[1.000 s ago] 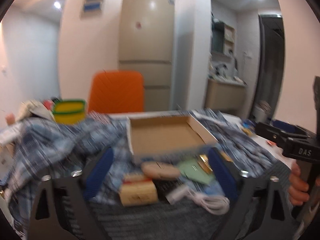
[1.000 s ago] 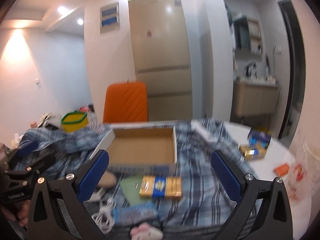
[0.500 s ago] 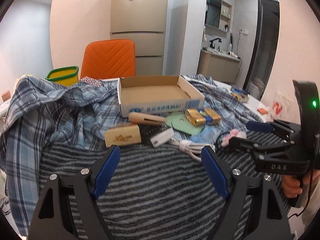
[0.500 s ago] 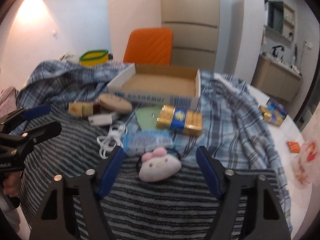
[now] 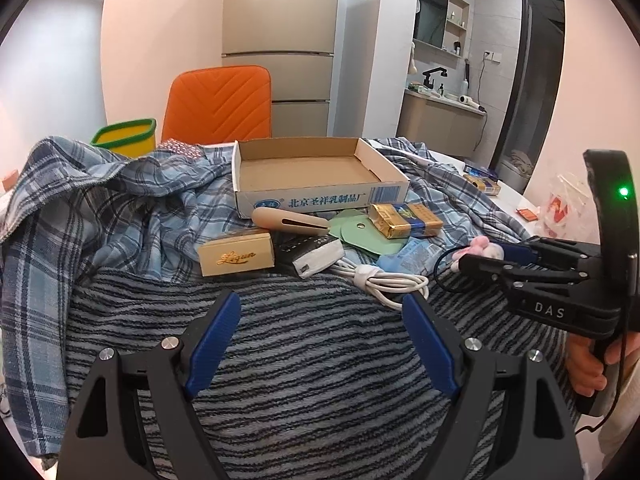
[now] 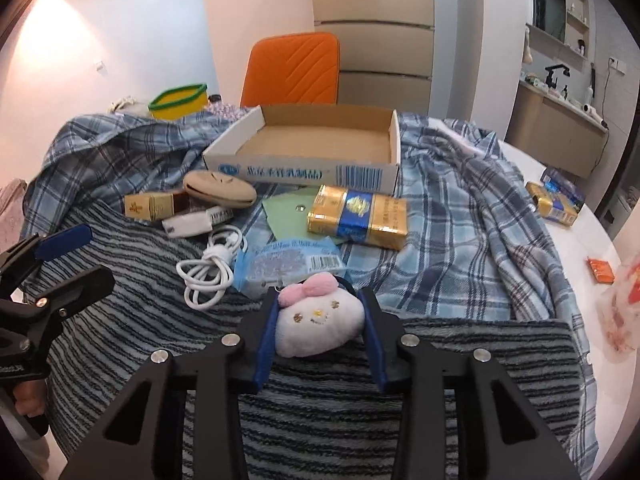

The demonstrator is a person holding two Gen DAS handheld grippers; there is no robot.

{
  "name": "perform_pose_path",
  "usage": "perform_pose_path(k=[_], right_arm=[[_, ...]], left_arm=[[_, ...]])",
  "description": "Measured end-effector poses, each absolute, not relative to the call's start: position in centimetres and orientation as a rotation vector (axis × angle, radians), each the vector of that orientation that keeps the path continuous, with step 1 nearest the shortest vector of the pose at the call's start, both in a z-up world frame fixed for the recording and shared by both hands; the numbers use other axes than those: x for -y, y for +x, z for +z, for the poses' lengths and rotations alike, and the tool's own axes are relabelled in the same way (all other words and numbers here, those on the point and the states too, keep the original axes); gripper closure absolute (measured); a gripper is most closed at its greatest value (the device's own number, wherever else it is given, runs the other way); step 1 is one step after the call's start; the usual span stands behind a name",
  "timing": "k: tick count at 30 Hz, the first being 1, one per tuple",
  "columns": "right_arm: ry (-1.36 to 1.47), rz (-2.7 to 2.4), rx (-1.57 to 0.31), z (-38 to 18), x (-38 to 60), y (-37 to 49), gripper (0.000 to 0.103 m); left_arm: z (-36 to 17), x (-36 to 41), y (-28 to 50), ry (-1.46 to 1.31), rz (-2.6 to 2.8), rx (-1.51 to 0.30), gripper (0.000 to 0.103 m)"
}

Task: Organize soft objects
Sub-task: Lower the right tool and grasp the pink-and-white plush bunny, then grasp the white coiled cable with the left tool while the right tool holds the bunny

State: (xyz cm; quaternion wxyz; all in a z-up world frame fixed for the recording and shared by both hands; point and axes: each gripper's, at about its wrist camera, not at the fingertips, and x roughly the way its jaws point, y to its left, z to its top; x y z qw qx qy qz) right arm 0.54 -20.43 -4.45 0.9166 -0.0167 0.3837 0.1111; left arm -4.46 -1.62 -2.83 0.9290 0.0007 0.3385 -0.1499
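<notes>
A white plush toy with a pink bow (image 6: 320,324) lies on a striped blanket (image 6: 320,412). My right gripper (image 6: 320,320) has closed its blue pads on both sides of the toy; it also shows in the left wrist view (image 5: 476,256). My left gripper (image 5: 320,336) is open and empty above the striped blanket (image 5: 312,360). An open, empty cardboard box (image 6: 316,148) sits further back on a blue plaid cloth (image 6: 460,216). A blue packet (image 6: 288,264) lies just beyond the toy.
Between the box and the blanket lie a gold and blue pack (image 6: 356,216), a green pouch (image 6: 288,210), a white cable with charger (image 6: 208,264), a beige case (image 6: 220,190) and a small gold box (image 5: 236,256). An orange chair (image 6: 292,72) and a yellow-green bin (image 6: 178,102) stand behind.
Both grippers dropped and tilted down toward the table. My right gripper moved forward over the plush toy and closed its pads on it. My left gripper stayed open.
</notes>
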Motion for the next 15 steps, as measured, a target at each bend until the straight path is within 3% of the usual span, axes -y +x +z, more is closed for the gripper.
perform_pose_path(k=[11,13,15], right_arm=[[-0.008,0.078,-0.568,-1.0,21.9,-1.0,0.063],[-0.002,-0.004,-0.501,-0.1,22.3,-1.1,0.063],[0.019,-0.030,-0.464,0.5,22.5,-0.9,0.063]], left_arm=[[-2.8,4.9,-2.7,-0.042,-0.290,-0.787,0.021],[-3.0,6.0,-2.0,-0.045,-0.290,-0.803,0.024],[-3.1,6.7,-1.1,-0.061,-0.285,-0.832,0.035]])
